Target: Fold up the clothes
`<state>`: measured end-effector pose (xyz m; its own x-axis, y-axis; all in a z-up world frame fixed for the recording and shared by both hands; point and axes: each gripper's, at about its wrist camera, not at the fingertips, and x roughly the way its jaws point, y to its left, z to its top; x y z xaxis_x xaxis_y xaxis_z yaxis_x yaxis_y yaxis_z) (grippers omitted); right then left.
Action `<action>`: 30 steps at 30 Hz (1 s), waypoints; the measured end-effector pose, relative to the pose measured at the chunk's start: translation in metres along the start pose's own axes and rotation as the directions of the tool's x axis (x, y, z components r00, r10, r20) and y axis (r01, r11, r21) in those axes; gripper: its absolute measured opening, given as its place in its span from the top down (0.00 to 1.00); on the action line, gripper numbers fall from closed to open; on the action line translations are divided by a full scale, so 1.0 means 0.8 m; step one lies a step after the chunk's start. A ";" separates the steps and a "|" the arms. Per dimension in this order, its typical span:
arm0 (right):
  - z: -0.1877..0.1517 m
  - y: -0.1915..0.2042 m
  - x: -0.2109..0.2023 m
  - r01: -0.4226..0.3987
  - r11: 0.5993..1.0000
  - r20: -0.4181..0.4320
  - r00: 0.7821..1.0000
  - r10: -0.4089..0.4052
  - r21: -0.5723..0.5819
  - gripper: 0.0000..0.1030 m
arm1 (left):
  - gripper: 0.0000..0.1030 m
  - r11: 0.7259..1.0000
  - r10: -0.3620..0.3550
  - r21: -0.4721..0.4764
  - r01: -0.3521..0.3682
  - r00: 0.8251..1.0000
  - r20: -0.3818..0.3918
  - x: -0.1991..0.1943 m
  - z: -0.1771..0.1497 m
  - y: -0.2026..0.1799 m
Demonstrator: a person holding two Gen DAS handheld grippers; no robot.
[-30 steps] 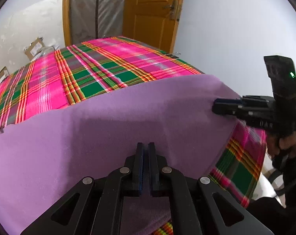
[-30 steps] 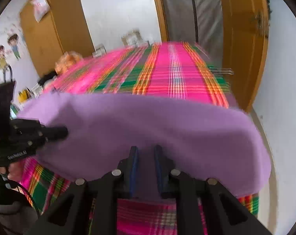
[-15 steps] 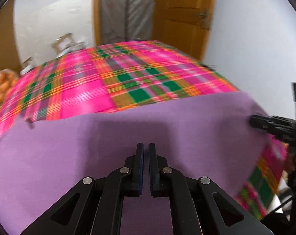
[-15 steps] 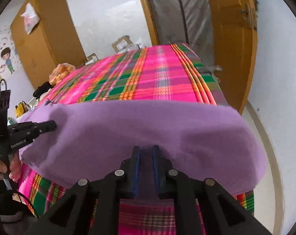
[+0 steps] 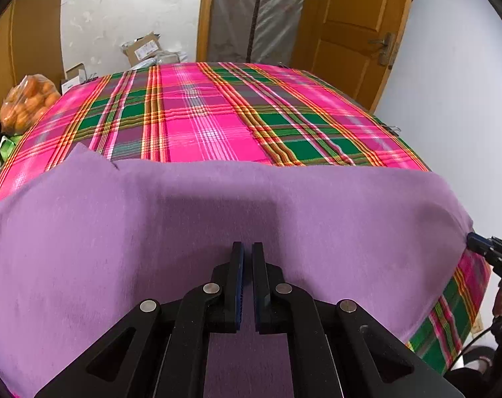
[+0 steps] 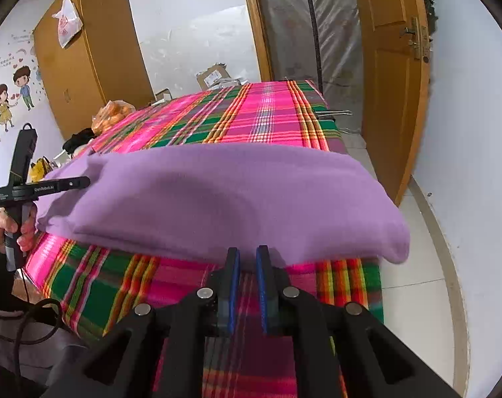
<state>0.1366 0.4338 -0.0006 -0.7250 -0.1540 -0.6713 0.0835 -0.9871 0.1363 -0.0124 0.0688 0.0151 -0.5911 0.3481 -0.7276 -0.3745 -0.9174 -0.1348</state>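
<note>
Both grippers pinch one purple cloth [image 5: 198,219] over the plaid-covered table [image 5: 218,122]: left gripper [image 5: 247,253] clamped on its near edge, right gripper [image 6: 247,258] on its hem.

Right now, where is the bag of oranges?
The bag of oranges sits off the plaid table's far left corner in both views, before the wooden wardrobe.

Walls: white plaster, cartoon couple stickers [image 6: 10,101] at left.
Door: orange wooden door [image 6: 395,76] at right, brass latch.
Wardrobe: tall orange wardrobe [image 6: 85,66], plastic bag hung on it.
Doorway: covered with grey plastic sheeting [image 5: 254,16].
Floor: pale tiles [image 6: 413,285].
Clutter: cardboard boxes [image 5: 143,48], bag of oranges [image 5: 27,102].
</note>
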 end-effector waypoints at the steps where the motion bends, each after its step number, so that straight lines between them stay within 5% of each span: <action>1: -0.001 0.003 -0.003 0.023 1.000 -0.001 1.000 -0.023 0.001 0.90 | 0.96 1.000 0.000 0.004 0.000 1.000 0.003 -0.002 -0.003 -0.001; 8: 0.008 0.080 0.020 -0.065 0.997 0.058 0.996 0.068 -0.050 0.84 | 0.96 1.000 -0.004 -0.008 0.004 1.000 0.009 -0.012 -0.014 0.001; 12: -0.007 0.132 0.029 -0.052 0.986 0.064 0.996 0.062 -0.156 0.59 | 0.96 1.000 0.000 -0.013 0.000 1.000 0.012 -0.018 -0.022 0.006; 14: -0.013 0.154 0.029 -0.050 0.975 0.064 0.996 0.066 -0.216 0.56 | 0.96 1.000 -0.002 -0.018 0.002 1.000 0.014 -0.021 -0.023 0.009; 21: -0.004 0.187 0.037 -0.111 0.962 0.074 0.988 0.133 -0.249 0.63 | 0.96 1.000 -0.004 -0.028 0.005 1.000 0.018 -0.021 -0.022 0.013; 30: 0.006 0.131 0.039 0.001 0.976 0.065 0.998 0.013 -0.216 0.69 | 0.96 0.992 0.070 -0.104 -0.065 0.997 0.040 -0.040 -0.031 0.056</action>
<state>0.1191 0.3256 -0.0037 -0.7664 -0.1639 -0.6211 0.2285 -0.9732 -0.0251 0.0074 0.0122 0.0159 -0.6438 0.2905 -0.7079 -0.2586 -0.9533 -0.1561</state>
